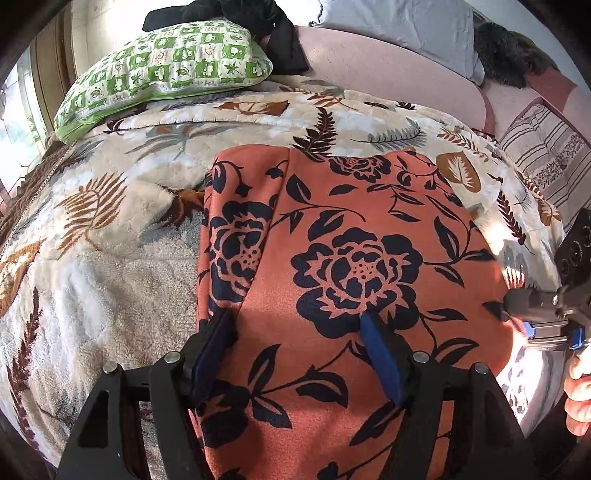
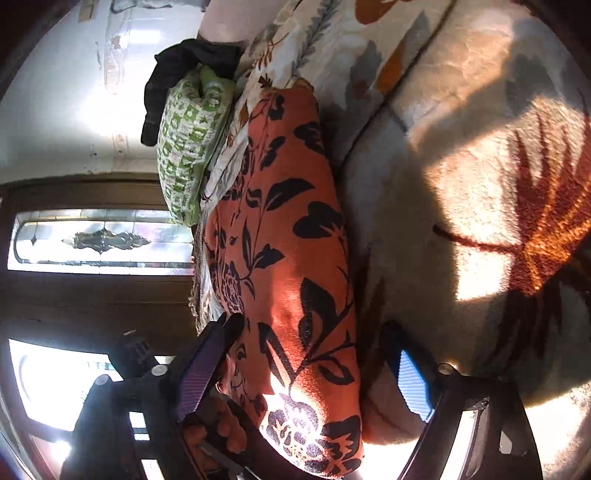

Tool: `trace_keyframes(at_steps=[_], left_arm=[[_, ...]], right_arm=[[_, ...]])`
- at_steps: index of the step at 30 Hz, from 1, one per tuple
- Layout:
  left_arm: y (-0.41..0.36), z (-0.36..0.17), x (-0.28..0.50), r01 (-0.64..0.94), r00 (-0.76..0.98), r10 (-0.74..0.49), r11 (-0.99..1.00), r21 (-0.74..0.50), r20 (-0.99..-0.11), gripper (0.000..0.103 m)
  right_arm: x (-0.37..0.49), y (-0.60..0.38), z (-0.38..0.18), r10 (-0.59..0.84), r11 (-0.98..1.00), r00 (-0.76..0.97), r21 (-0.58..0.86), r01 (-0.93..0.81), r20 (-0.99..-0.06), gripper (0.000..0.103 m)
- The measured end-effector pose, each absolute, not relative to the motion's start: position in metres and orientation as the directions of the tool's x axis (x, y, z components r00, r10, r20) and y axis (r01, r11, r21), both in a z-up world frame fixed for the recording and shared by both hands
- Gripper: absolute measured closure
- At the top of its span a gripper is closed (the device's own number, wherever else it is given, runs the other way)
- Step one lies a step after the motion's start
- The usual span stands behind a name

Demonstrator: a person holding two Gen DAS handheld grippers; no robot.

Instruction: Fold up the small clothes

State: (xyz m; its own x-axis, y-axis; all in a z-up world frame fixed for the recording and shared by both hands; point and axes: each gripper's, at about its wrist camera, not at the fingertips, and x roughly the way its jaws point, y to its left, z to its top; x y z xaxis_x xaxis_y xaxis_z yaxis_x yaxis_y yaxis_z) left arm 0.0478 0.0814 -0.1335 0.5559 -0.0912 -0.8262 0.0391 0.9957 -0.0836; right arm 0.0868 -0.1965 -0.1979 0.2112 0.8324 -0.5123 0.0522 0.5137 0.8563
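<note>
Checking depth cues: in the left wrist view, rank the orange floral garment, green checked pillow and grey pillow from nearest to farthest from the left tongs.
1. Orange floral garment: directly under the left tongs.
2. Green checked pillow: far left.
3. Grey pillow: far right, rearmost.

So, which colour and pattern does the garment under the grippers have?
The garment is orange with dark navy flowers and leaves, clearest in the left wrist view.

Orange floral garment (image 1: 343,280) on leaf-print blanket (image 1: 110,236), left gripper (image 1: 299,328) spread wide above it, green pillow (image 1: 166,70) behind
</note>
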Motion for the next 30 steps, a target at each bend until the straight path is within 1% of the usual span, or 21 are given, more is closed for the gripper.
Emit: trace_keyframes(at_steps=[1,2,4,5,6,7,9,10,11,12,15,17,18,19,20,22,23,25,26,27,30], left_arm=[[0.083,-0.134,0.048,0.040,0.558,-0.097,0.995,-0.090,-0.824,0.030],[0.083,-0.134,0.047,0.043,0.560,-0.101,0.995,-0.093,-0.822,0.030],[0.083,-0.134,0.045,0.051,0.565,-0.101,0.995,-0.088,-0.819,0.030],[0.082,-0.135,0.045,0.054,0.566,-0.105,0.994,-0.090,-0.818,0.030],[0.081,-0.135,0.045,0.056,0.566,-0.100,0.995,-0.083,-0.819,0.030],[0.081,-0.134,0.044,0.059,0.569,-0.097,0.995,-0.077,-0.817,0.030],[0.084,-0.134,0.044,0.057,0.567,-0.110,0.994,-0.094,-0.817,0.030],[0.085,-0.134,0.044,0.056,0.566,-0.116,0.993,-0.102,-0.816,0.030],[0.085,-0.134,0.044,0.060,0.567,-0.117,0.993,-0.100,-0.815,0.030],[0.084,-0.134,0.044,0.062,0.569,-0.113,0.994,-0.094,-0.814,0.030],[0.084,-0.134,0.043,0.059,0.572,-0.114,0.993,-0.098,-0.812,0.030],[0.084,-0.134,0.043,0.061,0.572,-0.114,0.993,-0.097,-0.813,0.030],[0.084,-0.134,0.043,0.059,0.571,-0.112,0.994,-0.096,-0.814,0.030],[0.086,-0.134,0.043,0.059,0.569,-0.119,0.993,-0.105,-0.813,0.030],[0.088,-0.134,0.043,0.057,0.569,-0.126,0.992,-0.114,-0.813,0.030],[0.089,-0.135,0.043,0.063,0.573,-0.134,0.991,-0.120,-0.809,0.029],[0.087,-0.135,0.043,0.067,0.572,-0.131,0.991,-0.114,-0.810,0.029],[0.082,-0.134,0.044,0.071,0.571,-0.109,0.994,-0.083,-0.813,0.028],[0.082,-0.132,0.043,0.070,0.569,-0.108,0.994,-0.083,-0.815,0.028],[0.084,-0.128,0.042,0.066,0.567,-0.115,0.993,-0.094,-0.816,0.028],[0.098,-0.113,0.028,0.015,0.586,-0.117,0.991,-0.133,-0.802,0.028]], right_arm=[[0.086,-0.187,-0.189,0.824,0.540,0.197,0.842,0.014,-0.532,0.052],[0.083,-0.181,-0.177,0.784,0.603,0.214,0.797,-0.035,-0.583,0.063],[0.078,-0.177,-0.166,0.746,0.651,0.242,0.756,-0.069,-0.620,0.067],[0.077,-0.177,-0.170,0.724,0.675,0.248,0.735,-0.064,-0.644,0.067],[0.078,-0.173,-0.181,0.682,0.722,0.231,0.690,-0.058,-0.694,0.067],[0.079,-0.171,-0.192,0.672,0.733,0.208,0.678,-0.053,-0.710,0.067],[0.079,-0.181,-0.190,0.722,0.672,0.231,0.741,-0.010,-0.652,0.060],[0.079,-0.186,-0.184,0.749,0.635,0.253,0.772,-0.009,-0.613,0.051],[0.079,-0.192,-0.178,0.770,0.600,0.282,0.800,-0.014,-0.573,0.035],[0.081,-0.200,-0.172,0.778,0.576,0.315,0.817,-0.015,-0.543,0.031],[0.102,-0.215,-0.177,0.775,0.543,0.357,0.839,0.046,-0.521,0.028],[0.125,-0.210,-0.200,0.801,0.510,0.302,0.853,0.108,-0.517,0.029],[0.135,-0.201,-0.208,0.813,0.510,0.258,0.852,0.115,-0.522,0.036],[0.139,-0.191,-0.207,0.807,0.538,0.235,0.838,0.090,-0.542,0.069],[0.138,-0.181,-0.192,0.763,0.609,0.255,0.793,0.025,-0.594,0.070],[0.125,-0.167,-0.159,0.703,0.693,0.307,0.716,-0.089,-0.642,0.072],[0.122,-0.164,-0.154,0.672,0.724,0.325,0.682,-0.102,-0.665,0.072],[0.128,-0.163,-0.182,0.620,0.772,0.273,0.634,-0.045,-0.736,0.070],[0.128,-0.170,-0.191,0.642,0.744,0.278,0.668,-0.003,-0.714,0.059],[0.125,-0.179,-0.191,0.662,0.713,0.301,0.701,0.027,-0.686,0.053],[0.110,-0.183,-0.162,0.647,0.726,0.371,0.687,-0.033,-0.666,0.043]])
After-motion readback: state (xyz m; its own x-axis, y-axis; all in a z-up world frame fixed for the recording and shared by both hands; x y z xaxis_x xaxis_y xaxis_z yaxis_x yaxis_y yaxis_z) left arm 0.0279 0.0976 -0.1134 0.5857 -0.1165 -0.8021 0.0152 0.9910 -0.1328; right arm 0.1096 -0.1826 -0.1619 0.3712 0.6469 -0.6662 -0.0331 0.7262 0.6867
